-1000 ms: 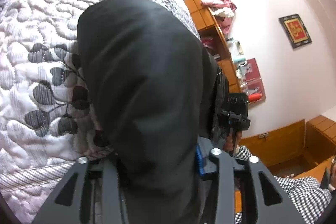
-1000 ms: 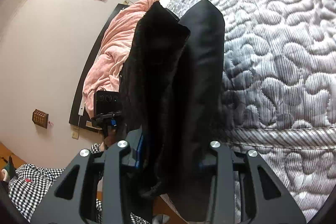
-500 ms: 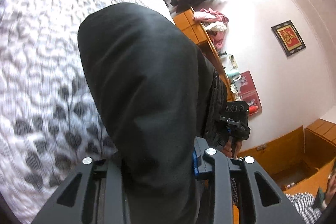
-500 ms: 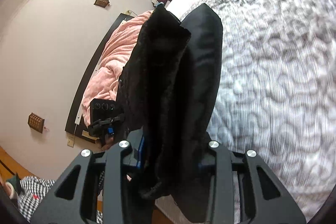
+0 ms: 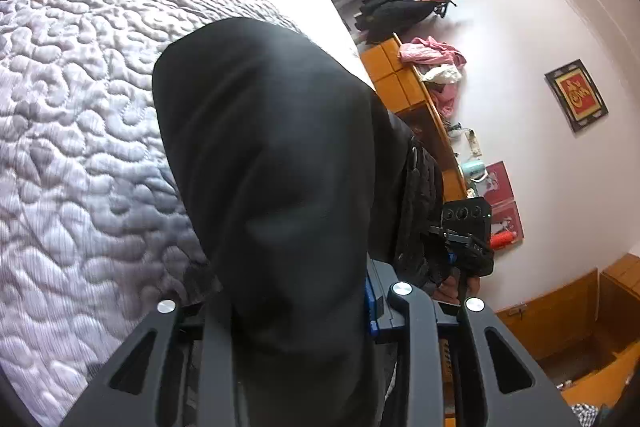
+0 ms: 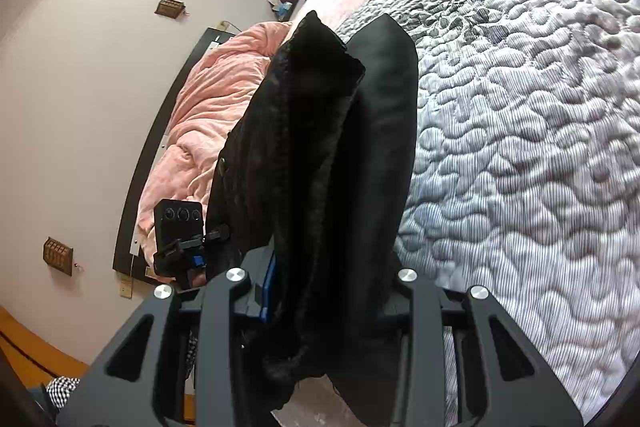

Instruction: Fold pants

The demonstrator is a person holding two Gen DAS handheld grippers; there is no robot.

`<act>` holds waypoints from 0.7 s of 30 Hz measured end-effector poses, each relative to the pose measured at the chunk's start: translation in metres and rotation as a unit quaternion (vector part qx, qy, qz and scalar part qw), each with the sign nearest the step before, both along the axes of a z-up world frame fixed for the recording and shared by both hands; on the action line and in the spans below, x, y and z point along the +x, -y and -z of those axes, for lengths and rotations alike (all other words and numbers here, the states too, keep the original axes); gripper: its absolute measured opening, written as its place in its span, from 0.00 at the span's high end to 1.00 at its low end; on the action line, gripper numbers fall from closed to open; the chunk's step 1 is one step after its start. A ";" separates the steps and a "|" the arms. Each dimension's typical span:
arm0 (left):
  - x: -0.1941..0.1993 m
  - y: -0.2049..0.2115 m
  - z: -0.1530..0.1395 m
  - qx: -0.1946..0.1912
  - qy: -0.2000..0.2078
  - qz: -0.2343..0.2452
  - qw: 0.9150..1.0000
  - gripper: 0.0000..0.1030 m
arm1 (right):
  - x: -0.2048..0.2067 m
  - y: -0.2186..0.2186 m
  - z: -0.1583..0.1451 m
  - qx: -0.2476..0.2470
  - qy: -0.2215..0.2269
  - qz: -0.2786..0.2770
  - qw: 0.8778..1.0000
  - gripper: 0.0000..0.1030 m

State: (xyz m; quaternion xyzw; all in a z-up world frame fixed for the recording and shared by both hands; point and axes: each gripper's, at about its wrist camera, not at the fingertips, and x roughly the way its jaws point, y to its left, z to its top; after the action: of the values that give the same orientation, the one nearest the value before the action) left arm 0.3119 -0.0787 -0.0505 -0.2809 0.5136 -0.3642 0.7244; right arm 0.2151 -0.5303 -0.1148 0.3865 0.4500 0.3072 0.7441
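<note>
Pants (image 5: 272, 195) hang between my two grippers, above the quilt (image 5: 80, 115), and this is the relation that decides my next move. My left gripper (image 5: 296, 311) has its jaws closed on a thick bunch of the black cloth, which rises in front of the camera and hides both fingertips. My right gripper (image 6: 324, 291) is closed the same way on several layers, a rough fuzzy layer on the left and a smooth one on the right.

In each wrist view I see the other gripper just beside the cloth, so my two tools are near to each other and hold the same end of the garment. I judge the pants are doubled over, with the long axis going away from me over the bed. The rest of the cloth is hidden behind the held bunch, so I cannot tell if it touches the quilt.

The quilt lies to the left of my left gripper and to the right of my right one, so the bed is straight ahead. Both hands are equally near to it. I think both should go forward and down together to lay the pants flat.
</note>
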 end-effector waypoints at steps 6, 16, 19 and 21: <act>0.015 -0.003 0.015 0.012 -0.013 -0.009 1.000 0.68 | 0.023 -0.002 0.013 -0.005 -0.020 0.004 1.000 0.65; 0.022 0.004 0.022 0.024 -0.004 -0.011 1.000 0.54 | 0.026 0.008 0.047 0.024 -0.048 0.024 0.998 0.44; 0.016 -0.001 0.025 0.031 -0.009 -0.018 0.999 0.47 | 0.016 0.016 0.055 0.051 -0.046 0.031 0.997 0.40; 0.012 -0.003 0.023 0.046 -0.001 -0.021 0.999 0.43 | 0.008 0.022 0.057 0.060 -0.043 0.033 0.997 0.37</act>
State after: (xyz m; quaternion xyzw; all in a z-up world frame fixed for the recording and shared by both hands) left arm 0.3241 -0.0761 -0.0740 -0.2583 0.5247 -0.3249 0.7432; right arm 0.2236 -0.5527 -0.1720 0.4582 0.4495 0.2920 0.7091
